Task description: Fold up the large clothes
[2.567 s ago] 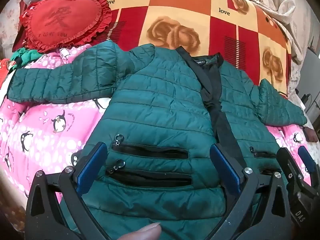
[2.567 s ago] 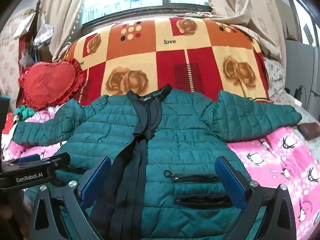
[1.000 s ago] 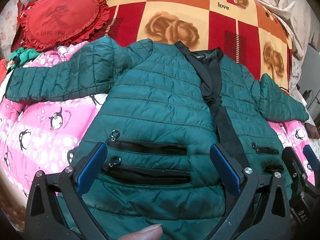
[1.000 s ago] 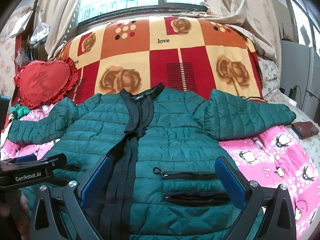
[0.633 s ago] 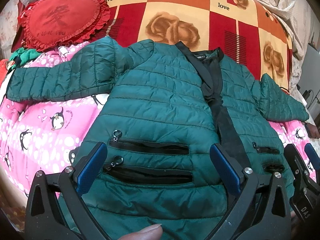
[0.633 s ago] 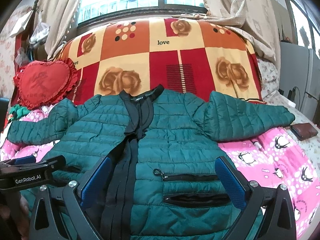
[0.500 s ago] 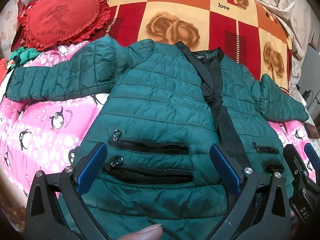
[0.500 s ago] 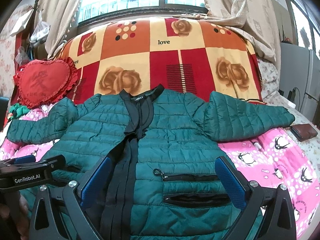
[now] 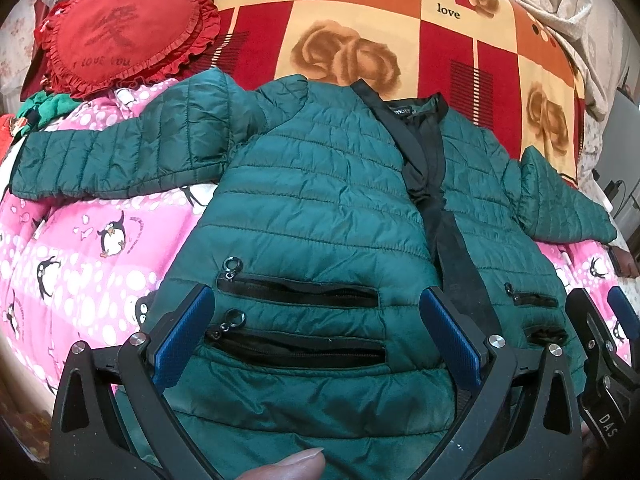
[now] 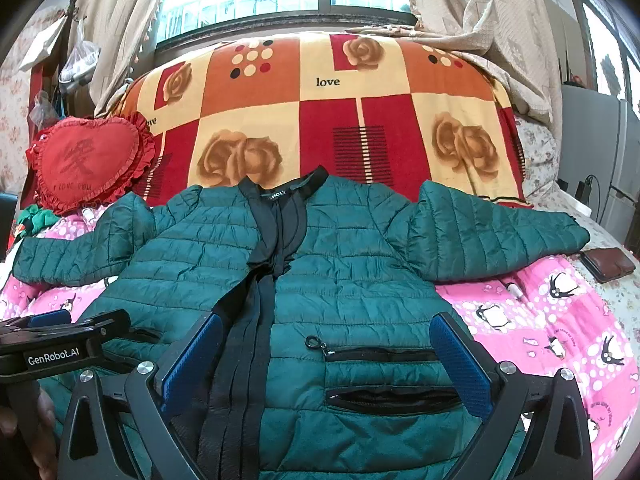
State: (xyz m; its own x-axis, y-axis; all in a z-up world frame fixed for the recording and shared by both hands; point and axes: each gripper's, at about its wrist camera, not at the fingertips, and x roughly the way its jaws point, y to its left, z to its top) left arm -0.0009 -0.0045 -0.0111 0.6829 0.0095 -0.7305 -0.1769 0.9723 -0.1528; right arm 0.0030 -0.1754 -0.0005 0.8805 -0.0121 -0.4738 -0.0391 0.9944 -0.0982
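Observation:
A dark green quilted jacket [image 9: 320, 208] [image 10: 352, 280] lies face up on the bed, both sleeves spread sideways and a black placket running down its front. My left gripper [image 9: 316, 332] hovers open over the jacket's left pocket zips near the hem, nothing between its blue pads. My right gripper [image 10: 326, 356] is open too, above the right pocket and the black placket. Each gripper shows at the edge of the other's view: the right gripper [image 9: 600, 344], the left gripper [image 10: 60, 340]. A thumb [image 9: 280, 468] shows at the bottom of the left wrist view.
A pink penguin-print blanket [image 10: 560, 320] covers the bed under the jacket. A red heart cushion [image 10: 84, 160] and a rose-patterned quilt [image 10: 328, 120] lie behind it. A brown wallet [image 10: 608, 262] rests past the right sleeve. Curtains and a window stand beyond.
Both views have barely shifted; the jacket lies as before and both grippers stay open over its lower front.

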